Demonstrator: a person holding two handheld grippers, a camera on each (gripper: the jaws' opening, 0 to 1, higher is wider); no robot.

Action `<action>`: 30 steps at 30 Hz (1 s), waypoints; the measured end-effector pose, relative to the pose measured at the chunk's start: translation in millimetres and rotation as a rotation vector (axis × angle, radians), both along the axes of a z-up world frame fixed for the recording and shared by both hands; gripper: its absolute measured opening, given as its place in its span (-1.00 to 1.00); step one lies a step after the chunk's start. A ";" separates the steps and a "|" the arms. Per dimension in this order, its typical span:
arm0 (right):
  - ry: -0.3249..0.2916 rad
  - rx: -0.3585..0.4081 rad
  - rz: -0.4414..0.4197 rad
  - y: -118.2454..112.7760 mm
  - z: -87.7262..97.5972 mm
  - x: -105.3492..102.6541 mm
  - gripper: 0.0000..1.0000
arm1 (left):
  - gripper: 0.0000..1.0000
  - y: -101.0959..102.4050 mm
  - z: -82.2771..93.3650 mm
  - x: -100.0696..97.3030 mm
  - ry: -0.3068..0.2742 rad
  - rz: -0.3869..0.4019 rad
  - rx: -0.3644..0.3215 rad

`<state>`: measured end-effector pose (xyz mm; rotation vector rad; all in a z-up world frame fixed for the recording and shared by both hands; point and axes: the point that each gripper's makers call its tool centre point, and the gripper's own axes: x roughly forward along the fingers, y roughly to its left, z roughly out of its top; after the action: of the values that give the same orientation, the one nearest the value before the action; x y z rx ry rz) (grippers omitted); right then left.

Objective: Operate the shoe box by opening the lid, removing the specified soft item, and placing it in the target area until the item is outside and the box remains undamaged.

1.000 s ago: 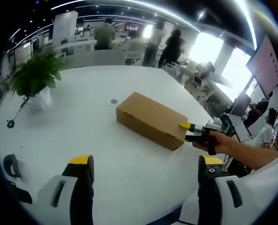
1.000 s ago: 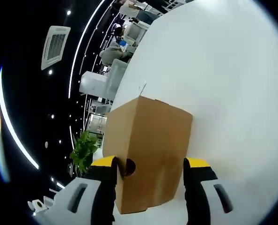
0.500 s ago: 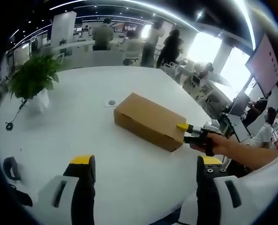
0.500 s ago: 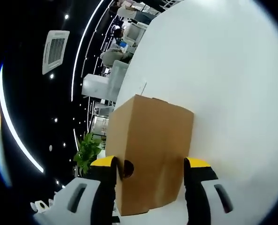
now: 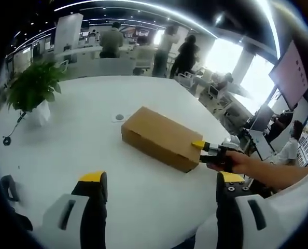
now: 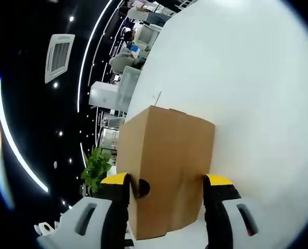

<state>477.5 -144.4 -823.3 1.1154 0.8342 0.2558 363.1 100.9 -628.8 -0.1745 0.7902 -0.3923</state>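
A closed brown cardboard shoe box (image 5: 159, 137) lies on the white round table (image 5: 66, 150). In the left gripper view, my left gripper (image 5: 162, 181) stands open near the table's front edge, well short of the box, with nothing between its fingers. A hand holds my right gripper (image 5: 205, 150) at the box's right end. In the right gripper view, which is rolled on its side, the shoe box (image 6: 169, 155) fills the gap of the right gripper (image 6: 167, 180), and a jaw lies against each side of its near end. A finger notch (image 6: 141, 188) shows by the left jaw.
A potted plant (image 5: 33, 88) stands at the table's far left, with a cable (image 5: 8, 139) trailing from it. A small round socket (image 5: 119, 118) sits just behind the box. Several people (image 5: 187, 52) stand beyond the table, and office chairs (image 5: 216, 91) line its right side.
The left gripper view has shifted slightly, so box and plant both sit a little further left. The right gripper stays on the box end with the same jaw gap.
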 end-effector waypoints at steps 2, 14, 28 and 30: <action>0.003 -0.006 -0.002 -0.9 -0.7 1.0 0.13 | 0.75 -2.2 -1.4 0.6 0.005 -0.012 -0.003; 0.020 -0.044 -0.027 -1.9 4.7 -2.3 0.01 | 0.72 -4.5 -2.3 5.0 0.002 -0.038 -0.017; 0.062 -0.051 -0.053 -6.8 10.7 -4.6 -0.23 | 0.72 9.9 1.6 9.7 -0.002 -0.003 -0.041; 0.067 -0.042 -0.053 -7.1 11.6 -4.8 -0.26 | 0.71 7.5 5.0 10.6 -0.009 -0.002 -0.047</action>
<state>472.8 -151.5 -811.6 1.1100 0.8644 0.1565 373.6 108.4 -623.7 -0.2160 0.7727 -0.4139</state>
